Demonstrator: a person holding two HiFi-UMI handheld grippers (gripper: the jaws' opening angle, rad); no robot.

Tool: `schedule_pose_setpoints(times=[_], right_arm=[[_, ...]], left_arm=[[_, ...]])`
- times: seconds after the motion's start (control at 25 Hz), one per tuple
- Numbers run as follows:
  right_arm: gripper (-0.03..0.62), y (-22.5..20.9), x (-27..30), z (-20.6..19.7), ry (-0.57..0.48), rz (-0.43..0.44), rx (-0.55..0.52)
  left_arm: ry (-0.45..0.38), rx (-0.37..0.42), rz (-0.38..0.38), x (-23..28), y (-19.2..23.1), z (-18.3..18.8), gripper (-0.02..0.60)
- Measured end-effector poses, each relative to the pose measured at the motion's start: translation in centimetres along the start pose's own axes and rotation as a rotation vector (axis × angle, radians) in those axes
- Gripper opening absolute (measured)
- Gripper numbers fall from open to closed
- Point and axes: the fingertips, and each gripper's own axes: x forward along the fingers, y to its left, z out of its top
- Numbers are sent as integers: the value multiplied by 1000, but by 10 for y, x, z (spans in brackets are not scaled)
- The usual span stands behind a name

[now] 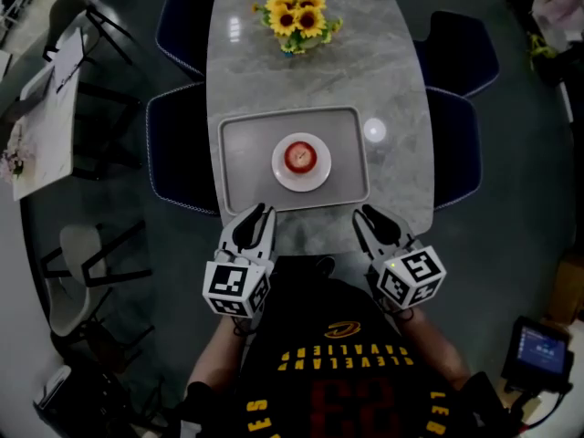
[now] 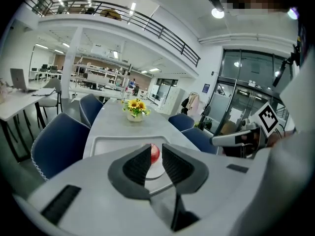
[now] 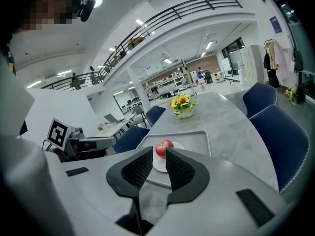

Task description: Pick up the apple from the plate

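Note:
A red apple [image 1: 300, 156] sits on a small white plate [image 1: 320, 177] in the middle of a grey tray [image 1: 242, 153] on the grey table. Both grippers hover at the table's near edge, short of the tray. My left gripper [image 1: 257, 213] is at the tray's near left corner and my right gripper [image 1: 367, 214] at its near right corner. In the left gripper view the apple [image 2: 155, 153] shows through the thin slit of the left gripper [image 2: 156, 152]. In the right gripper view the apple [image 3: 164, 147] stands just beyond the right gripper [image 3: 159, 155]. Both are shut and hold nothing.
A vase of sunflowers [image 1: 297, 18] stands at the far end of the table [image 1: 392, 80]. Dark blue chairs flank it on the left [image 1: 178, 144] and on the right [image 1: 456, 144]. A second desk [image 1: 46, 117] stands to the far left.

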Motion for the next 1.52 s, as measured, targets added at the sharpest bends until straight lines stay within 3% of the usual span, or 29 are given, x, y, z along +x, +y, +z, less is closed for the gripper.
schedule_pose_setpoints(times=[0.32,0.6,0.8,1.04,1.52], right_arm=[[67,-17,42,5,64,-30,-1],[67,-47,85,-13,133,-17,40],[67,-52,91,-36,204,-5,64],[67,-66,118,-49,286,36,66],[66,-88,158,-75,376,60,202]], left_arm=[[96,-45,-24,38,30,-15,74],[196,-134,-16,79,54,-39,94],[263,-131,21,81,57,-56,94],[342,-239,21,101,62,-72,94],[427,-300,67,131,79,-103,94]])
